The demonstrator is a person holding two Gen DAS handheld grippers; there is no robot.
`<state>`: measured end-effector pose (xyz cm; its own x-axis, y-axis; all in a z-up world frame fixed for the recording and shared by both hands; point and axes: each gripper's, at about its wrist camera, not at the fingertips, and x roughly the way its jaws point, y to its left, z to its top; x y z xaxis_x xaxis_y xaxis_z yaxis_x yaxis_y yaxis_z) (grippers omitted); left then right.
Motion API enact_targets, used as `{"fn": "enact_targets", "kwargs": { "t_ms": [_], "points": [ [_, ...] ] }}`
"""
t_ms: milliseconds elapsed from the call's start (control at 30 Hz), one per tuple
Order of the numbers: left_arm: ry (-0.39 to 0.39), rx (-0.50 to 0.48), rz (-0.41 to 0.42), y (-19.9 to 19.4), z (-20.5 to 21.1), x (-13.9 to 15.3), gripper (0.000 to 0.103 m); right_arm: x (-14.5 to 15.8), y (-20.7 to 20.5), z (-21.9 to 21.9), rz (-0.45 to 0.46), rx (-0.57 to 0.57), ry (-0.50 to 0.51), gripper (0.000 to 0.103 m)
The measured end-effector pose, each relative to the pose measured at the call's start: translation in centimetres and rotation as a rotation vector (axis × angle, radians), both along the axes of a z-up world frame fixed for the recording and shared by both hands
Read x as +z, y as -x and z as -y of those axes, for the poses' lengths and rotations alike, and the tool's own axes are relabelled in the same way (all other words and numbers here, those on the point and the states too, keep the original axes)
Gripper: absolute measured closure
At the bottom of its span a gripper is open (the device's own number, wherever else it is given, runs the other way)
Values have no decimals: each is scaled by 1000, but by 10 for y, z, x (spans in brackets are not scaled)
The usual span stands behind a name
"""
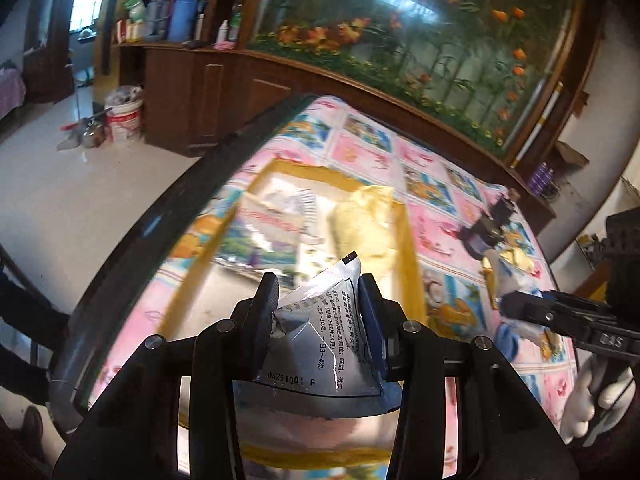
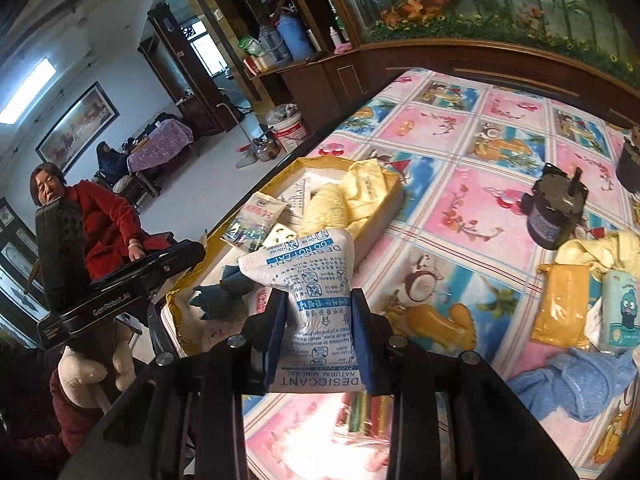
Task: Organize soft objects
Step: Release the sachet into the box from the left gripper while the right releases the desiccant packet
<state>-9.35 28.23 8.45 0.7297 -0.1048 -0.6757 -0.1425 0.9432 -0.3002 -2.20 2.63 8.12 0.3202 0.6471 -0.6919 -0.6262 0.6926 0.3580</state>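
My left gripper [image 1: 318, 286] is shut on a silver sachet [image 1: 320, 332] with printed text and holds it over the yellow-rimmed box [image 1: 412, 248]. The box holds a yellow cloth [image 1: 368, 220] and a printed packet [image 1: 264, 228]. My right gripper [image 2: 318, 300] is shut on a white desiccant bag [image 2: 316, 280] with blue print, just right of the box [image 2: 394, 196]. The left gripper's body [image 2: 120, 292] shows at the left of the right wrist view. The right gripper [image 1: 508, 306] shows at the right of the left wrist view.
The table has a pink and blue picture cloth [image 2: 460, 208]. On its right lie a dark motor [image 2: 554, 216], a yellow pouch [image 2: 560, 304], a yellow cloth [image 2: 608, 248], a tissue pack [image 2: 618, 308] and a blue towel [image 2: 576, 380]. A person in red [image 2: 100, 220] sits at the left.
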Motion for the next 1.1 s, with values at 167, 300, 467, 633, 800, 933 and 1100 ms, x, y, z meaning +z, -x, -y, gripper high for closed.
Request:
{"fn": "enact_targets", "kwargs": {
  "t_ms": [167, 300, 467, 633, 800, 933, 1100],
  "points": [
    [-5, 23, -40, -14, -23, -20, 62, -8, 7, -41, -19, 52, 25, 72],
    [-8, 37, -76, -25, -33, -36, 62, -19, 9, -71, -34, 80, 58, 72],
    [2, 42, -103, -26, -38, -49, 58, -33, -4, -97, -64, 73, 92, 72],
    [18, 38, -120, -22, -37, -51, 55, -47, -9, -114, -92, 72, 127, 72],
    [42, 43, -66, -8, -38, -35, 53, -59, -9, -122, -97, 61, 157, 71],
    [29, 72, -25, 5, -35, -22, 51, -60, -7, -127, -62, 43, 182, 68],
    [-34, 133, 5, 18, -29, -8, 40, -55, -4, -127, -55, 64, 144, 58]
  ]
}}
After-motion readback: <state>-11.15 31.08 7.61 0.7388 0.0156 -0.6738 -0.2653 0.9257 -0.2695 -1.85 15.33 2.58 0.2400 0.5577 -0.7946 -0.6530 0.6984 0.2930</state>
